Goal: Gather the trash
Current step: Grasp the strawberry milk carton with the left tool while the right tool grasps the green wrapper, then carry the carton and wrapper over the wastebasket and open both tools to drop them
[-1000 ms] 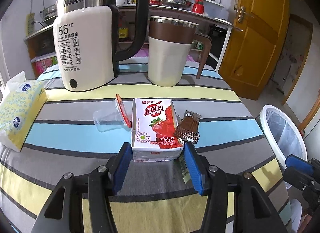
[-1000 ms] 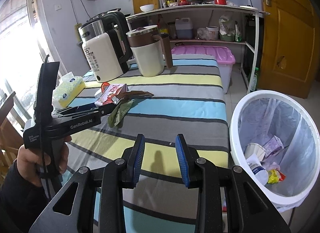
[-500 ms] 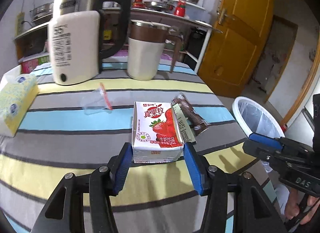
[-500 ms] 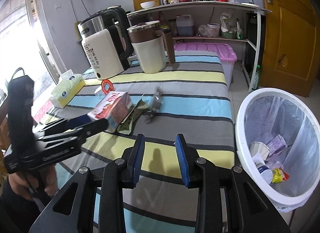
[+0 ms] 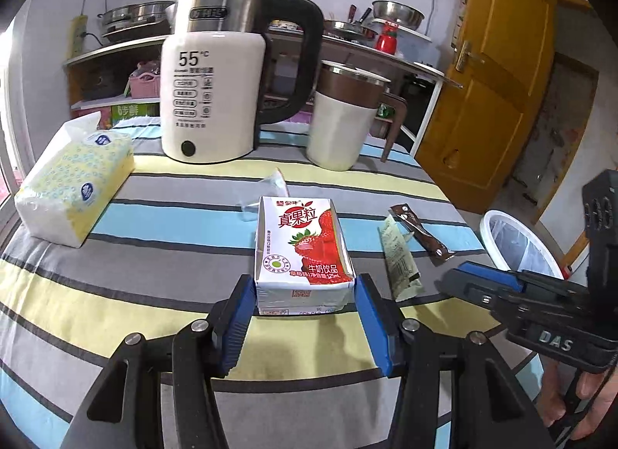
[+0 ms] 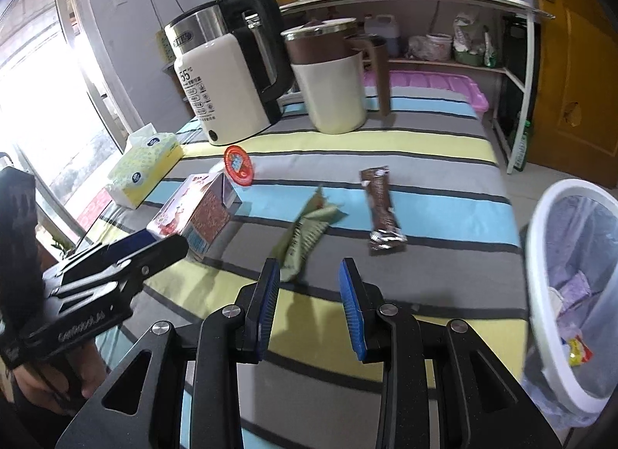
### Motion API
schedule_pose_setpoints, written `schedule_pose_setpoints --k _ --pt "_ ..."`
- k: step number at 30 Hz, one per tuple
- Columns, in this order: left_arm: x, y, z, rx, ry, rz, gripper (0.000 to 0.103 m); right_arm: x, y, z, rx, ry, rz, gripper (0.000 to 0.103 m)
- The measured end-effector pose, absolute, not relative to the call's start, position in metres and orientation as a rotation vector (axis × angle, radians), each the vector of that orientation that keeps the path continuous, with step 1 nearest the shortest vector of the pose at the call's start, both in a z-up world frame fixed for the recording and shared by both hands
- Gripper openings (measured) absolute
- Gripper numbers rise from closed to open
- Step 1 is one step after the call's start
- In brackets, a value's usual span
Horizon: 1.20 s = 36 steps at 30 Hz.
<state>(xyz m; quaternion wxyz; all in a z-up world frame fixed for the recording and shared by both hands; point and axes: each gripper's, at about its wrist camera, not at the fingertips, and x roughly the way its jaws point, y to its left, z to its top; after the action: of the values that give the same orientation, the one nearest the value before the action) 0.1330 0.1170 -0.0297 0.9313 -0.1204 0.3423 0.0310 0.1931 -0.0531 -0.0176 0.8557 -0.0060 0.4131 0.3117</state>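
A strawberry milk carton point(image 5: 303, 252) sits between the blue pads of my left gripper point(image 5: 305, 317), which is shut on its near end. From the right wrist view the carton point(image 6: 193, 213) is tilted in that gripper point(image 6: 116, 260), just over the striped tablecloth point(image 5: 135, 294). A green wrapper point(image 6: 309, 229) and a brown wrapper point(image 6: 380, 209) lie flat on the cloth. My right gripper point(image 6: 309, 294) stands open just short of the green wrapper, nothing between its pads. A clear cup with a red lid point(image 6: 239, 163) lies behind the carton.
A white bin point(image 6: 535, 240) lined with a bag and holding trash stands off the table's right edge. At the back of the table stand a kettle point(image 5: 212, 101) and a cream jug point(image 5: 343, 121), and a tissue pack point(image 5: 73, 186) lies at the left.
The left gripper has drawn the carton away from the cup and the two wrappers, toward the near edge. The right gripper has moved in closer to the green wrapper.
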Motion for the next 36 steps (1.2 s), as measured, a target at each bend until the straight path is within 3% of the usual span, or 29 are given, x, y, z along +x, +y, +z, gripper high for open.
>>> schedule_pose_setpoints --k 8,9,10,17,36 --pt "0.132 0.129 -0.033 -0.283 0.695 0.06 0.053 0.208 -0.024 -0.034 -0.012 0.922 0.652 0.033" --pt "0.131 0.129 -0.033 -0.287 0.696 0.058 0.053 0.21 -0.022 -0.036 -0.015 0.927 0.65 0.032" --pt "0.131 0.13 -0.034 -0.289 0.697 0.055 0.053 0.211 -0.02 -0.038 -0.022 0.93 0.641 0.023" --pt "0.131 0.125 -0.032 -0.275 0.695 0.051 0.053 0.205 -0.021 -0.032 -0.062 0.894 0.628 0.012" --pt "0.12 0.064 -0.012 -0.207 0.689 -0.031 0.053 0.159 -0.091 0.005 -0.031 0.784 0.594 0.012"
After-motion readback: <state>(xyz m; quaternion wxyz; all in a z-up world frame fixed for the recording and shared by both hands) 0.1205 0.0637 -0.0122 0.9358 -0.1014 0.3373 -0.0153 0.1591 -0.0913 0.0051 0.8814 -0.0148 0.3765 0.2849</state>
